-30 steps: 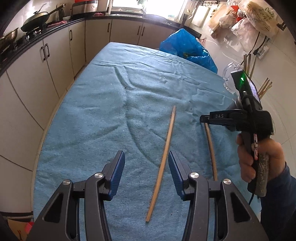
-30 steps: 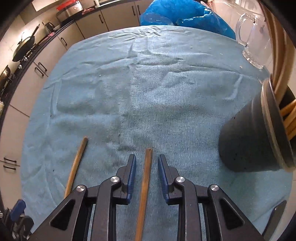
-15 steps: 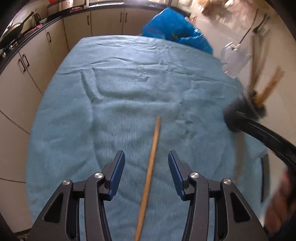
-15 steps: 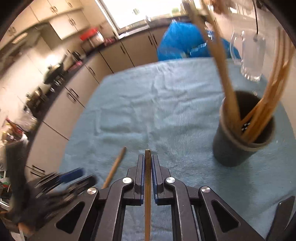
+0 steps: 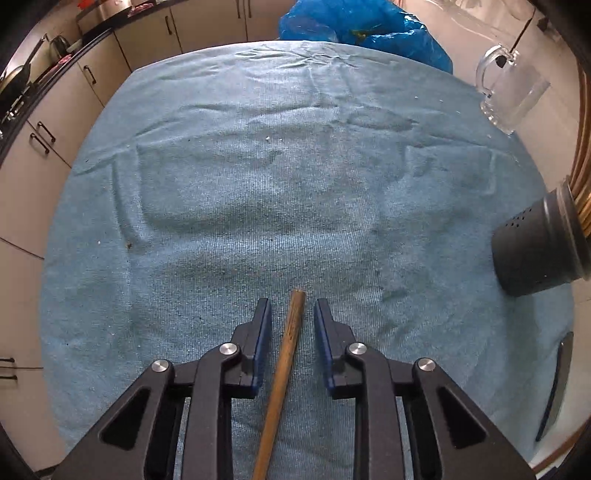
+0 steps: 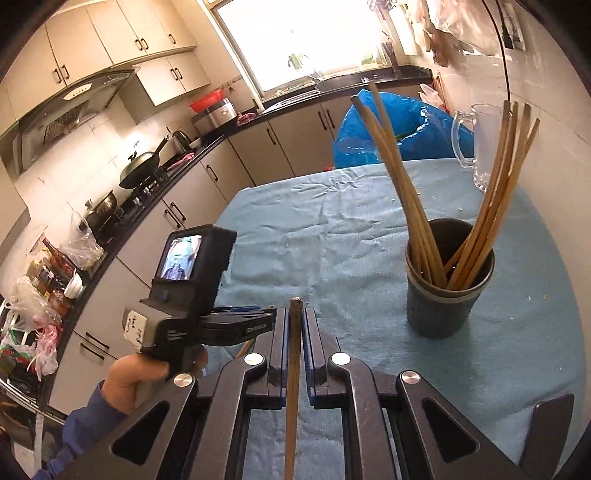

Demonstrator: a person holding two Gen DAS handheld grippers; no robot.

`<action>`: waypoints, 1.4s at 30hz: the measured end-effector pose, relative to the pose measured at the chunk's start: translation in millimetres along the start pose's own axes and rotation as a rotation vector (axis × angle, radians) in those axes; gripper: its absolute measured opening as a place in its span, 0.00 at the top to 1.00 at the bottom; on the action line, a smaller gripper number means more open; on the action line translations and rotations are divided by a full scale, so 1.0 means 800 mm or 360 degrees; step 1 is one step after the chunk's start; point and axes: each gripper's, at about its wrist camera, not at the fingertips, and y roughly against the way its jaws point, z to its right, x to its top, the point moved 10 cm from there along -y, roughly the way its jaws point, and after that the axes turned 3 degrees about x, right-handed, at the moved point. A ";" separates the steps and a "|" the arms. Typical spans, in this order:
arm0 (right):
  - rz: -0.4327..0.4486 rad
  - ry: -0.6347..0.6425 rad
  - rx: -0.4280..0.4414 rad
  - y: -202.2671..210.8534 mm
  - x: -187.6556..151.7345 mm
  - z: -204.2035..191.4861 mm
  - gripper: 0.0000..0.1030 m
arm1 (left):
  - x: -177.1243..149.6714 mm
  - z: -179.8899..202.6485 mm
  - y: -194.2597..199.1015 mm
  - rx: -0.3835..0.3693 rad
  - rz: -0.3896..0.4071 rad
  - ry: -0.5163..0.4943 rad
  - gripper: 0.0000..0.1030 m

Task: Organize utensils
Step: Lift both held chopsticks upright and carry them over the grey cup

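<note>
A wooden chopstick (image 5: 286, 363) lies on the blue cloth between the jaws of my left gripper (image 5: 292, 319), which stand open on either side of it without touching. My right gripper (image 6: 294, 328) is shut on a second chopstick (image 6: 293, 373) and holds it above the table. A dark holder cup (image 6: 448, 291) with several chopsticks stands ahead and to the right of it; it shows at the right edge of the left wrist view (image 5: 539, 251). The left gripper's body (image 6: 192, 291) shows low at the left in the right wrist view.
A clear glass mug (image 5: 511, 98) stands at the far right of the table, and a blue plastic bag (image 5: 354, 31) at its far edge. The blue cloth (image 5: 258, 177) covers the table. Kitchen cabinets (image 6: 177, 206) run along the left.
My right gripper has shut on its chopstick and lifted it off the cloth. My left gripper has moved forward and lower, narrowing its jaws around the other chopstick.
</note>
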 end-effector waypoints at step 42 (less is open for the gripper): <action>0.0589 0.0463 0.0099 0.155 -0.030 -0.073 0.92 | -0.119 -0.005 0.335 -0.0117 0.1102 0.0063 0.94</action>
